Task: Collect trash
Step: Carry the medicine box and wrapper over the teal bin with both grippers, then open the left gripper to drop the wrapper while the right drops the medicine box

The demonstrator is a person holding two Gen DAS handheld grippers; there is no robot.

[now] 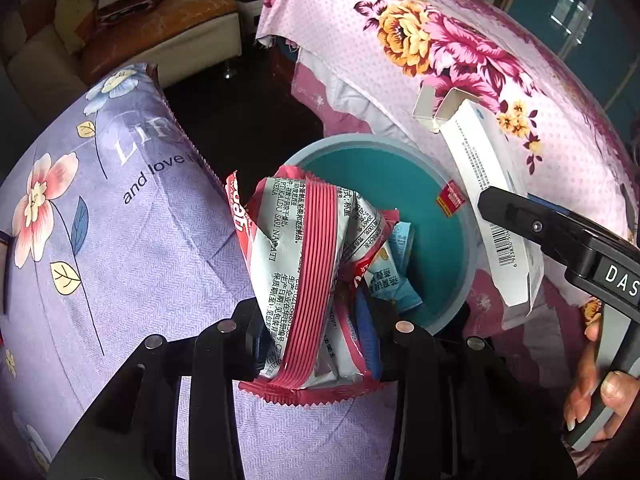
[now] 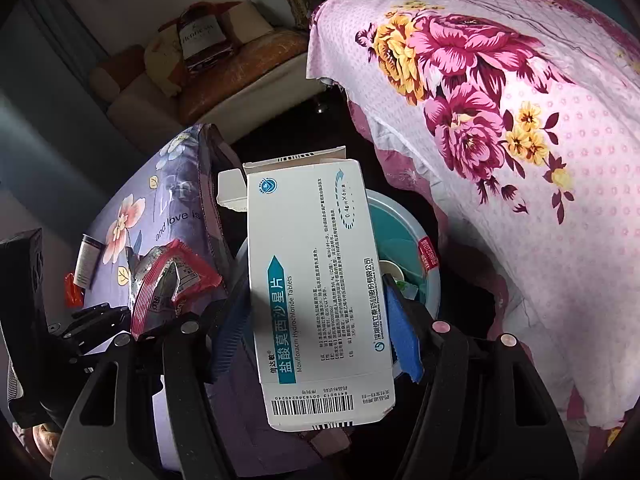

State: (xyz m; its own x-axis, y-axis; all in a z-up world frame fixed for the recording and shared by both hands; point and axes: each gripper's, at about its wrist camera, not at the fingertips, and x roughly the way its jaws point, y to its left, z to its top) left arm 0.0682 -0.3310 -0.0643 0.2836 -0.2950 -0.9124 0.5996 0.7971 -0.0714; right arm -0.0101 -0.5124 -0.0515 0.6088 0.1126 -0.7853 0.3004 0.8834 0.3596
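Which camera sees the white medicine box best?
The right wrist view: the medicine box fills the middle, its printed face readable. The left wrist view shows only its edge and barcode, off to the right.

Dark floor (image 1: 240, 120), cream sofa (image 1: 120, 40) beyond, pink floral bedspread (image 1: 460, 40), purple floral cover (image 1: 100, 220), daylight

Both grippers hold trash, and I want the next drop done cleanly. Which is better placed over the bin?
Probably left: its crumpled wrapper already overlaps the teal bin's opening. The right gripper's white medicine box sits nearer the rim.
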